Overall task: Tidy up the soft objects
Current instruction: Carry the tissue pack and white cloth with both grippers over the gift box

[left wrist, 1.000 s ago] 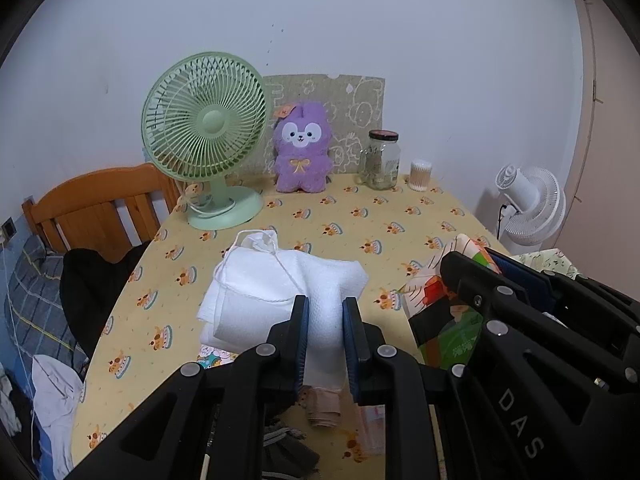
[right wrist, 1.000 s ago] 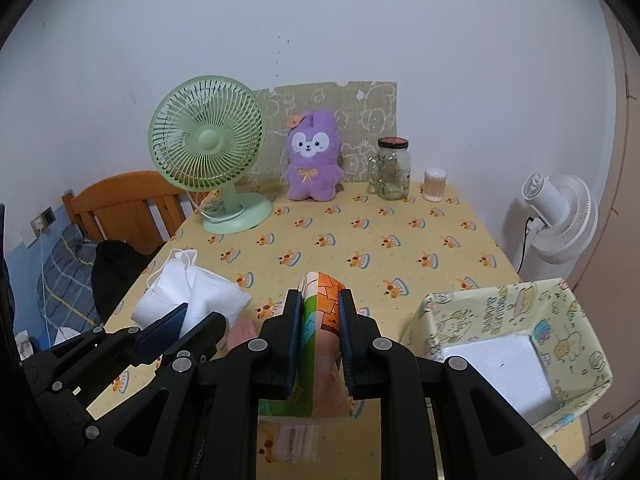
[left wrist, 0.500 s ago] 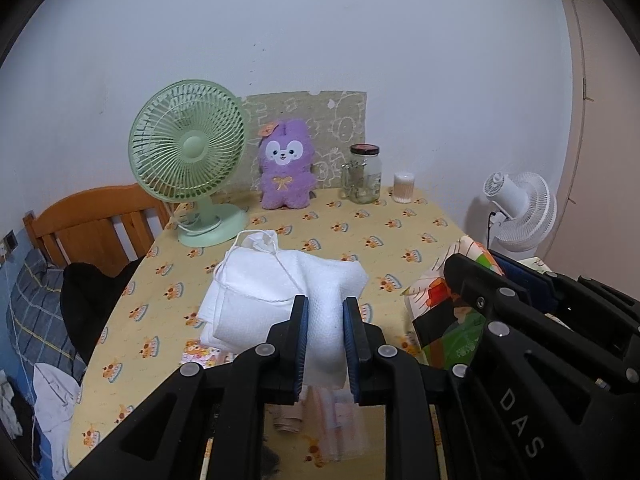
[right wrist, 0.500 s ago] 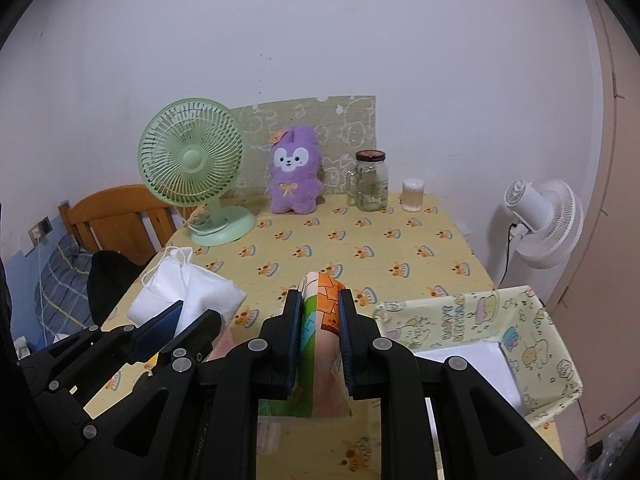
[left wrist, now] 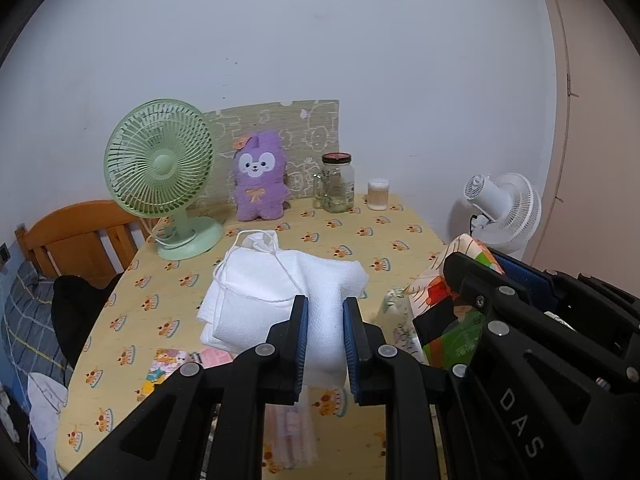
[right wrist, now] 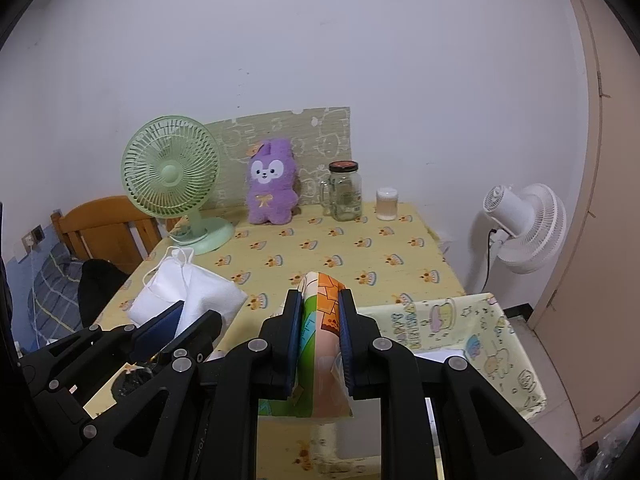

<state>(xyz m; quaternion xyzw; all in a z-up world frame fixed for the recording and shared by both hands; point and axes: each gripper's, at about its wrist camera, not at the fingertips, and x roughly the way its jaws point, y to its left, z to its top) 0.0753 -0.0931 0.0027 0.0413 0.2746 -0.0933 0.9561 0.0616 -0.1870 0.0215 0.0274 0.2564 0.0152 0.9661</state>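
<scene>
In the left wrist view my left gripper (left wrist: 324,320) is shut on a folded white cloth pouch (left wrist: 264,288) with a drawstring, held above the table. To its right my right gripper (left wrist: 486,268) pinches a colourful soft packet (left wrist: 440,304). The right wrist view shows the right gripper (right wrist: 319,320) shut on that packet (right wrist: 320,292), which hangs down between the pads. The left gripper (right wrist: 182,316) and white pouch (right wrist: 180,288) sit low on the left. A cartoon-print fabric box (right wrist: 460,316) stands open at the right with something white inside.
On the yellow-clothed table (right wrist: 320,248), the back edge holds a green desk fan (right wrist: 172,176), purple plush (right wrist: 272,184), glass jar (right wrist: 346,192) and small white tub (right wrist: 387,204). A white floor fan (right wrist: 524,228) stands right, a wooden chair (left wrist: 80,236) left. Small packets (left wrist: 168,364) lie below the left gripper.
Both grippers have drawn back from the wall and shifted right, each keeping its load. The fan and plush look smaller, and the fabric box sits nearer the right gripper.
</scene>
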